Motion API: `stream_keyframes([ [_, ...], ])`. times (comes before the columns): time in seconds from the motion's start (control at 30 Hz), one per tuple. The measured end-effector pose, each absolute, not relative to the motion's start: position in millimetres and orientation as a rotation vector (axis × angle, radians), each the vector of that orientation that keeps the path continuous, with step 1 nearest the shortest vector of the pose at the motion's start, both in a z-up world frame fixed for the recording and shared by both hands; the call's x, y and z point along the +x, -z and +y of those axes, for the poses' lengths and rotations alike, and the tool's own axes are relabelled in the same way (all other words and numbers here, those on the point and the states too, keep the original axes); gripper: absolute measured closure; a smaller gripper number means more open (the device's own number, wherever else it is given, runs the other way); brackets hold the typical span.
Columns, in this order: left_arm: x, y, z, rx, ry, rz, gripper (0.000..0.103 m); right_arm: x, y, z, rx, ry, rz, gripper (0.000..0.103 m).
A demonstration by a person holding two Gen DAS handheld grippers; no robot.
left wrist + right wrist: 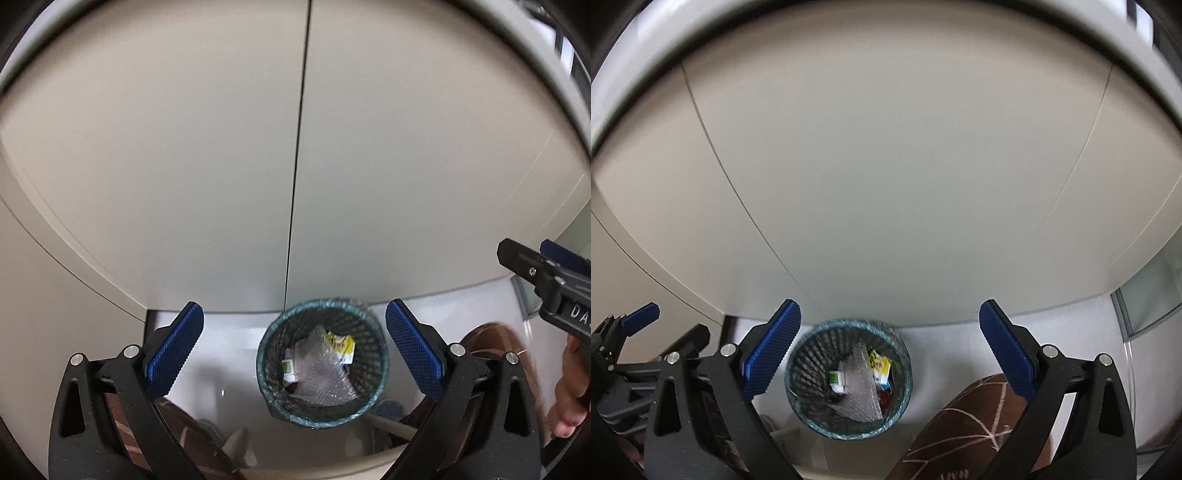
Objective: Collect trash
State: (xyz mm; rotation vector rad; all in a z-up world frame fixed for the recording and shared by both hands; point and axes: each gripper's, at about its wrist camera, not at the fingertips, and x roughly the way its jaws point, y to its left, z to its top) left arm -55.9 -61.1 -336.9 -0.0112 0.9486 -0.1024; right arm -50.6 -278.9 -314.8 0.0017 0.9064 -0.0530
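Observation:
A round mesh wastebasket (261,363) with a green liner stands on the pale floor, below and between the wide-spread blue pads of my left gripper (293,309), which is open and empty. Inside the basket lie bubble wrap (325,373), a yellow wrapper (341,343) and a white-and-green packet (290,367). In the right wrist view the same wastebasket (793,373) sits lower left of centre, holding the bubble wrap (858,395) and the yellow wrapper (881,363). My right gripper (889,306) is also open with nothing in it. Both grippers hang well above the basket.
Beige cabinet doors (184,166) with a dark vertical seam rise right behind the basket. A brown cushion with pale lines (960,435) lies at the lower right. A glass panel (1152,295) stands at the far right. A person's hand (569,391) holds the right gripper.

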Motion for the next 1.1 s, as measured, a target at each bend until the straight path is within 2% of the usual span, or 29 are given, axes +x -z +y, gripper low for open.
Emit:
stream_keyframes([
  [0.37,-91.5,194.5,-32.4,-0.042,0.03,0.804,0.006,-97.1,170.8,-264.0,-0.033,0.014,0.723,0.01],
  [0.57,-115.8,140.7,-27.1,-0.054,0.014,0.727,0.006,-125.7,120.2,-254.9,-0.035,-0.006,0.623,0.01],
  [0.83,-146.5,92.4,-23.9,-0.045,0.042,0.667,0.006,-161.4,82.8,-249.5,-0.016,-0.002,0.563,0.01],
  [1.1,-152.5,83.6,-31.8,-0.032,0.048,0.649,0.006,-170.7,69.8,-247.1,-0.011,0.005,0.552,0.01],
])
